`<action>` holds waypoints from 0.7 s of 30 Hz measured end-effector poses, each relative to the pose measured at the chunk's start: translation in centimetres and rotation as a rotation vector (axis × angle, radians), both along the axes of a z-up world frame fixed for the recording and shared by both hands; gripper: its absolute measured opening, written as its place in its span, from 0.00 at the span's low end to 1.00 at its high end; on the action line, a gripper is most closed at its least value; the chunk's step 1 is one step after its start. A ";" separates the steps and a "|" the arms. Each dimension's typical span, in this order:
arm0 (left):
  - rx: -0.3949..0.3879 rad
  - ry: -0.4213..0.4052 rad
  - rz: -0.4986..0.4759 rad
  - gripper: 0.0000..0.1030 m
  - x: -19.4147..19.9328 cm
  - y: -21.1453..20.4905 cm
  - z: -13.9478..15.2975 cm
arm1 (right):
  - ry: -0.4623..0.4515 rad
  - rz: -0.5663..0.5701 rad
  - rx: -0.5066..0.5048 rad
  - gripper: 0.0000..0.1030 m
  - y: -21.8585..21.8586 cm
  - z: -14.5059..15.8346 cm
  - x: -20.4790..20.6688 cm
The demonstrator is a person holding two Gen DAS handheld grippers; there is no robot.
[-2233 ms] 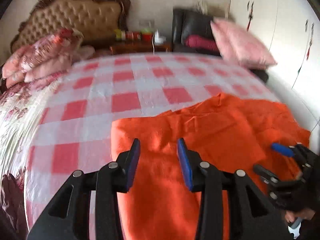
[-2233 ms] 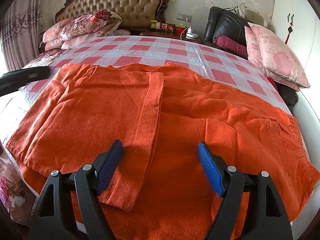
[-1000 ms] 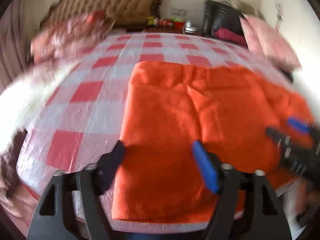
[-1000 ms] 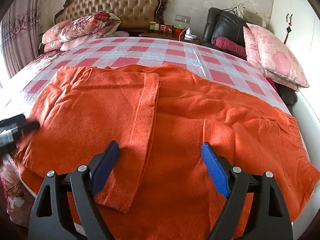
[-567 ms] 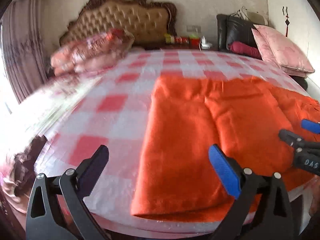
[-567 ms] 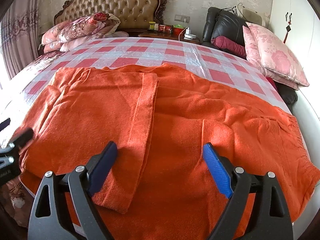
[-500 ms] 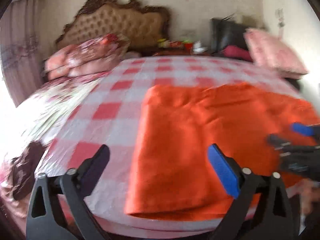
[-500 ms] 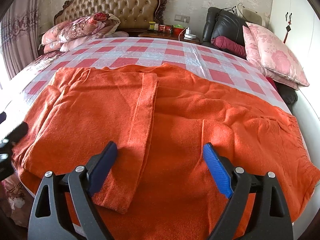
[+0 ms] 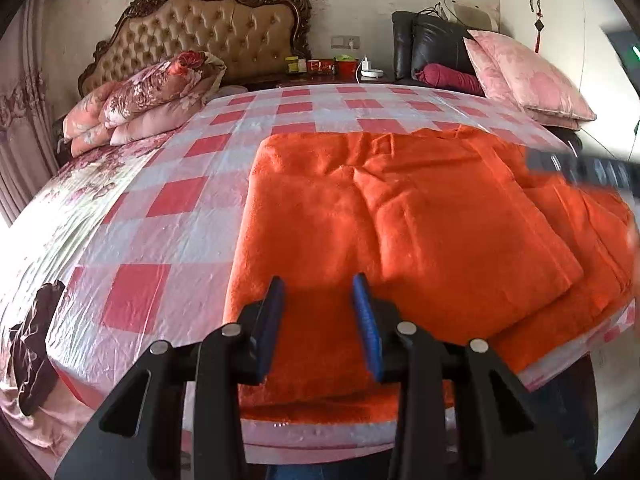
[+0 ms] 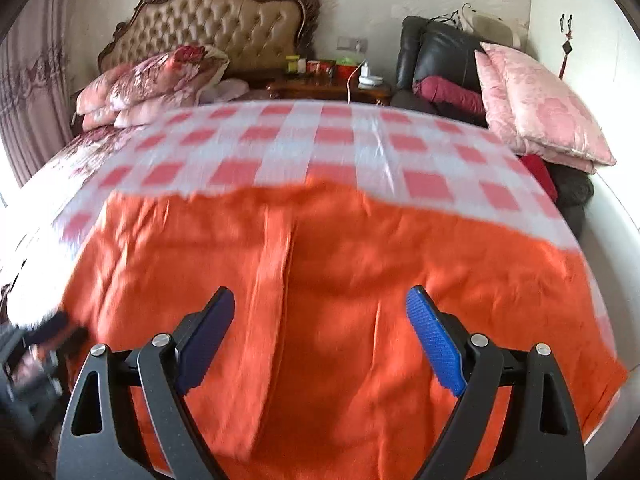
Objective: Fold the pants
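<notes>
The left hand-held gripper [image 9: 319, 304] has its jaws partly apart with nothing between them, poised over the near left edge of the orange pants [image 9: 400, 220]. The right hand-held gripper [image 10: 320, 336] is spread wide and empty above the pants' middle. The pants lie partly folded across the near end of the checked bed [image 9: 168, 200] ahead of both.

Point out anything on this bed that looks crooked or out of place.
The orange pants are folded unevenly: the upper layer lies skewed on the lower one, so their edges don't line up near the bed's front edge. A dark piece of cloth hangs off the bed's left side. Nothing looks spilled or damaged.
</notes>
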State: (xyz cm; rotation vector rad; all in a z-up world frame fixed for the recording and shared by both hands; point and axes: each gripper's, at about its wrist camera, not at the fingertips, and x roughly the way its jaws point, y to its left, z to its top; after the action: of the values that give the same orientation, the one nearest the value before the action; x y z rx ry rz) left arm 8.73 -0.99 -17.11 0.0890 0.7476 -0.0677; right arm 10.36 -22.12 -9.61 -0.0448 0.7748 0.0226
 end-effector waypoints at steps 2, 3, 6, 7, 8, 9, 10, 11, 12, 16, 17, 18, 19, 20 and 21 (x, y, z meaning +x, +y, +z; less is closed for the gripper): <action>-0.010 -0.004 -0.001 0.36 -0.3 0.2 0.0 | 0.010 0.009 -0.048 0.82 1.1 0.2 2.2; -0.012 -0.005 -0.001 0.36 -0.4 0.3 0.0 | 0.020 0.014 -0.074 0.82 1.6 0.1 3.2; -0.026 -0.011 0.007 0.36 -0.4 0.5 -0.2 | 0.094 0.014 -0.195 0.81 3.1 -1.8 6.6; -0.032 -0.012 0.011 0.36 -0.3 0.6 -0.2 | 0.123 0.016 -0.232 0.81 3.3 -2.7 7.7; -0.034 -0.012 0.014 0.36 -0.3 0.6 -0.2 | 0.139 0.031 -0.251 0.81 3.5 -3.3 8.4; -0.037 -0.012 0.015 0.36 -0.3 0.6 -0.2 | 0.122 0.030 -0.255 0.86 3.4 -3.3 8.6; -0.049 -0.013 0.015 0.36 -0.3 0.7 -0.1 | 0.125 0.030 -0.265 0.87 3.3 -3.4 8.6; -0.076 -0.016 0.015 0.36 -0.4 1.1 0.0 | 0.127 0.033 -0.269 0.87 3.3 -3.3 8.7; -0.149 -0.027 0.015 0.36 -0.8 2.0 0.3 | 0.120 0.032 -0.276 0.87 3.3 -3.2 8.6; -0.234 -0.113 0.072 0.36 -2.8 5.5 1.6 | 0.034 0.002 -0.183 0.87 3.2 -0.9 6.5; -0.232 -0.123 0.089 0.35 -3.2 6.3 1.6 | 0.031 0.020 -0.147 0.87 3.6 -0.5 6.0; -0.235 -0.122 0.105 0.34 -3.5 7.4 1.5 | 0.024 0.058 -0.130 0.87 4.8 0.0 5.4; -0.240 -0.119 0.112 0.30 -3.9 8.0 1.2 | 0.018 0.089 -0.139 0.87 5.9 0.1 5.2; -0.244 -0.113 0.115 0.23 -4.3 8.6 0.8 | 0.013 0.124 -0.158 0.87 7.3 0.2 4.9; -0.251 -0.109 0.115 0.22 -4.7 8.9 0.5 | 0.010 0.167 -0.181 0.87 9.1 0.2 4.7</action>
State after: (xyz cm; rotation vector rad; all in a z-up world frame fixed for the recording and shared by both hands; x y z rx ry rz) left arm 3.99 7.89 -16.58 -0.1882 0.6295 -0.0458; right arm 15.05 -12.98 -9.46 -0.2819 0.7804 0.1113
